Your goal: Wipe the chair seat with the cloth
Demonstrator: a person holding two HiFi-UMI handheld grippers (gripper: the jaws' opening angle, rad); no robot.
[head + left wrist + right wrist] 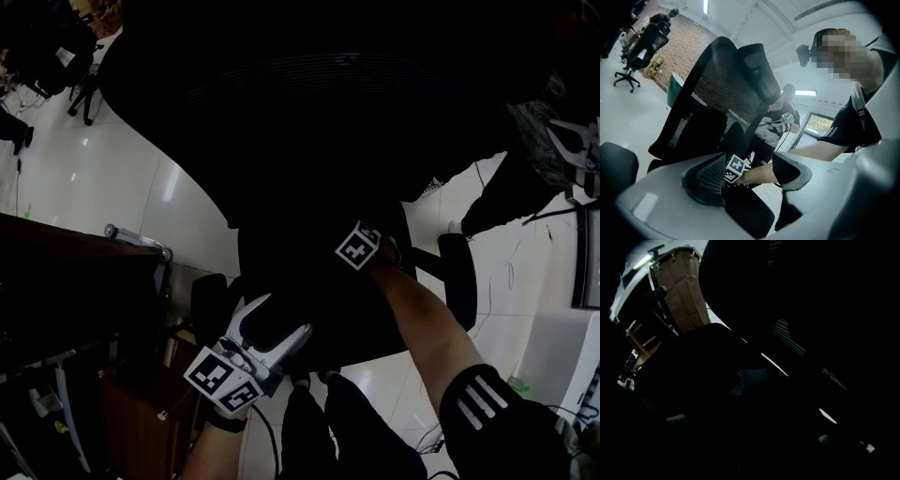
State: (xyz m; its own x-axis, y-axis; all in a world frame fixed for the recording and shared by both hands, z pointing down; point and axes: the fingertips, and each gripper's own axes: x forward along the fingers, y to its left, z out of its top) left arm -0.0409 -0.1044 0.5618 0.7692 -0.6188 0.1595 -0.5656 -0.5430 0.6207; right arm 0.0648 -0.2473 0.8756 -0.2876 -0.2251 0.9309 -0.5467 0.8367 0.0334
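Glossy white floor tiles (pixel 112 178) surround a black office chair, whose seat (pixel 314 300) lies directly below me in the head view, dark and hard to read. My right gripper (pixel 359 249) reaches down over that seat, between the armrest (pixel 457 277) and the mesh backrest (pixel 281 94). Its own view is almost black. I make out only a dull grey fold (pixel 750 379), possibly the cloth, so I cannot tell how its jaws stand. My left gripper (pixel 279 321) hovers at the seat's near edge with its jaws spread wide and nothing between them. Through that gap I see my right forearm (pixel 761 172). Beyond the chair stands another person (pixel 776 126).
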